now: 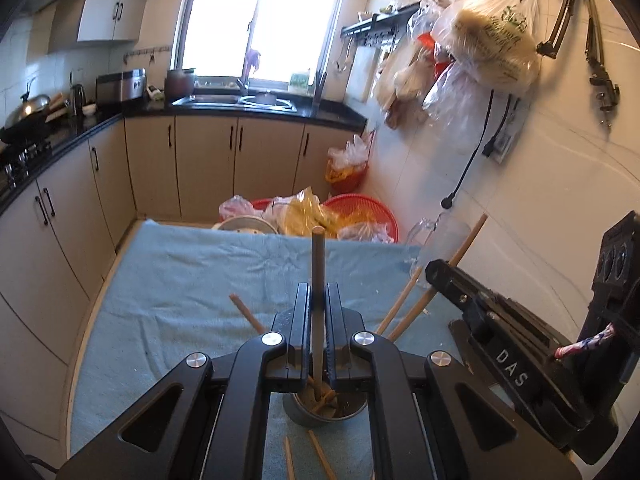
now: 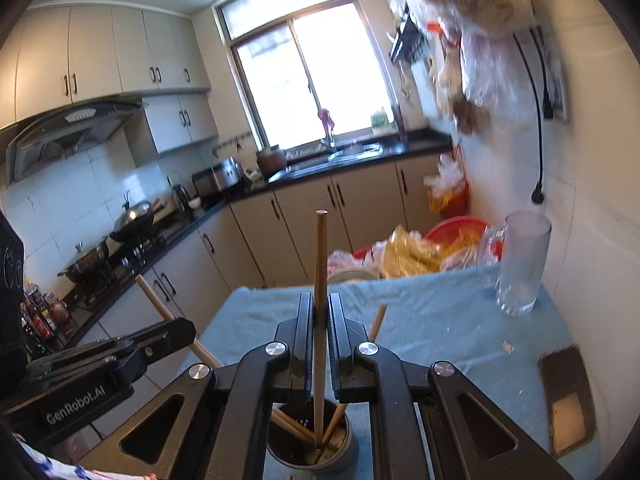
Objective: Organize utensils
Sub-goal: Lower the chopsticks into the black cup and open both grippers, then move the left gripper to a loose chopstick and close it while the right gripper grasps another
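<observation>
My left gripper (image 1: 319,308) is shut on an upright wooden chopstick (image 1: 318,264) whose lower end stands in a round metal holder (image 1: 320,410) on the blue cloth. My right gripper (image 2: 320,316) is shut on another upright chopstick (image 2: 321,264) that also reaches down into the holder (image 2: 310,446), which has several chopsticks in it. Each gripper shows in the other's view, the right one (image 1: 436,272) at right, the left one (image 2: 184,330) at left. Loose chopsticks (image 1: 320,456) lie on the cloth near the holder.
A blue cloth (image 2: 440,328) covers the table. A tall clear glass (image 2: 522,264) stands at its far right corner by the wall. A dark flat board (image 2: 568,396) lies at right. Red baskets with bags (image 1: 360,216) sit beyond the table. Kitchen cabinets run along the left.
</observation>
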A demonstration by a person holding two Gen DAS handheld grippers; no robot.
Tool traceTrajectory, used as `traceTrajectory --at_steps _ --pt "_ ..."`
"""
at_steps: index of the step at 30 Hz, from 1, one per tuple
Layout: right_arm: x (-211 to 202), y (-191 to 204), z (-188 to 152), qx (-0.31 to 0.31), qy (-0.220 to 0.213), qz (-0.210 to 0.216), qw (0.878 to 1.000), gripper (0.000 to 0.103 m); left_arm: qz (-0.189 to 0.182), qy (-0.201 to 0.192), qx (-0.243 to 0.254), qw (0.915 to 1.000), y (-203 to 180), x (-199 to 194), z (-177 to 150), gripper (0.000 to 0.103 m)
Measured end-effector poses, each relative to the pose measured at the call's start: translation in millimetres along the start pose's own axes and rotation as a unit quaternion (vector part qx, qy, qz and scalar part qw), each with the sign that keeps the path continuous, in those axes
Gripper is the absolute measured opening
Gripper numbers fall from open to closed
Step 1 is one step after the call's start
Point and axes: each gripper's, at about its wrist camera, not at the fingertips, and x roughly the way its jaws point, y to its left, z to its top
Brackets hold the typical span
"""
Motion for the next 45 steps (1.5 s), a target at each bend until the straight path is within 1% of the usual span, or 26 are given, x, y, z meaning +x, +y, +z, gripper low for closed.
traceTrajectory --at_steps 2,9,11,12,13,14,16,18,19,21,23,26,29,32,34,35,36,38,39,40,41,42,43,44,45 --pt "7 -3 -6 -0.001 0.01 -0.002 1.0 0.008 0.001 0.002 0.003 1.0 -1 3 -1 0.006" --pt "15 -13 -13 0.015 0.023 -0.001 1.0 0.009 -0.002 0.005 -0.007 1.0 5 -3 -6 0.006" --pt "15 -15 -12 0.018 0.023 -0.002 1.0 0.019 -0.003 0.005 -0.01 0.9999 7 -6 -8 0.006" --pt "14 -14 -12 0.019 0.022 -0.001 1.0 0.027 0.0 0.004 -0.01 0.9999 7 -10 -10 0.006" --pt "12 -13 -11 0.019 0.021 -0.001 1.0 0.03 0.003 0.003 -0.009 1.0 7 -12 -11 0.006" --pt "11 -13 -11 0.017 0.019 -0.003 1.0 0.03 0.005 0.002 -0.007 1.0 7 -15 -13 0.007" --pt "6 -11 -9 0.013 0.018 -0.005 1.0 0.031 0.009 0.0 -0.007 0.9999 9 -20 -15 0.014" --pt "1 -9 -8 0.013 0.015 -0.004 1.0 0.034 0.011 -0.005 -0.017 0.9998 12 -28 -16 0.026" --pt "-3 -9 -7 0.013 0.012 -0.005 1.0 0.037 0.011 -0.009 -0.023 0.9996 14 -33 -17 0.028" --pt "-13 -9 -5 0.012 0.005 -0.007 1.0 0.039 0.008 -0.015 -0.033 0.9993 18 -44 -18 0.03" --pt "-25 -8 -4 0.009 -0.003 -0.009 1.0 0.04 0.008 -0.021 -0.037 0.9991 20 -55 -20 0.03" --pt "-43 -7 -4 0.005 -0.013 -0.012 1.0 0.046 0.007 -0.035 -0.039 0.9986 23 -77 -26 0.034" --pt "-61 -9 -10 0.002 -0.018 -0.018 1.0 0.051 0.012 -0.047 -0.041 0.998 28 -97 -39 0.038" --pt "-77 -16 -25 0.001 -0.009 -0.024 1.0 0.059 0.017 -0.046 -0.037 0.9981 33 -110 -58 0.041" --pt "-83 -26 -43 0.001 0.011 -0.032 0.999 0.063 0.027 -0.034 -0.03 0.9986 40 -112 -77 0.043" --pt "-83 -32 -53 0.002 0.024 -0.037 0.999 0.063 0.03 -0.029 -0.028 0.9987 43 -111 -84 0.046" --pt "-84 -38 -61 0.003 0.035 -0.041 0.999 0.063 0.036 -0.017 -0.027 0.9989 48 -107 -95 0.046" --pt "-80 -52 -87 0.004 0.073 -0.056 0.996 0.063 0.046 0.008 -0.027 0.9985 56 -95 -113 0.046" --pt "-78 -57 -98 0.006 0.09 -0.061 0.994 0.063 0.052 0.031 -0.027 0.9978 61 -84 -123 0.046" --pt "-73 -65 -115 0.009 0.12 -0.064 0.991 0.063 0.056 0.048 -0.027 0.9969 65 -76 -132 0.046" --pt "-68 -71 -128 0.011 0.144 -0.065 0.987 0.062 0.059 0.063 -0.027 0.996 69 -68 -139 0.046" --pt "-65 -75 -141 0.013 0.165 -0.065 0.984 0.059 0.061 0.081 -0.026 0.9945 72 -58 -147 0.046" --pt "-61 -79 -152 0.013 0.184 -0.064 0.981 0.053 0.062 0.103 -0.024 0.9925 75 -46 -155 0.046" --pt "-57 -82 -161 0.011 0.201 -0.064 0.978 0.051 0.062 0.119 -0.021 0.9908 76 -37 -162 0.045" --pt "-54 -84 -170 0.009 0.215 -0.065 0.974 0.051 0.062 0.137 -0.015 0.9885 77 -26 -169 0.04"
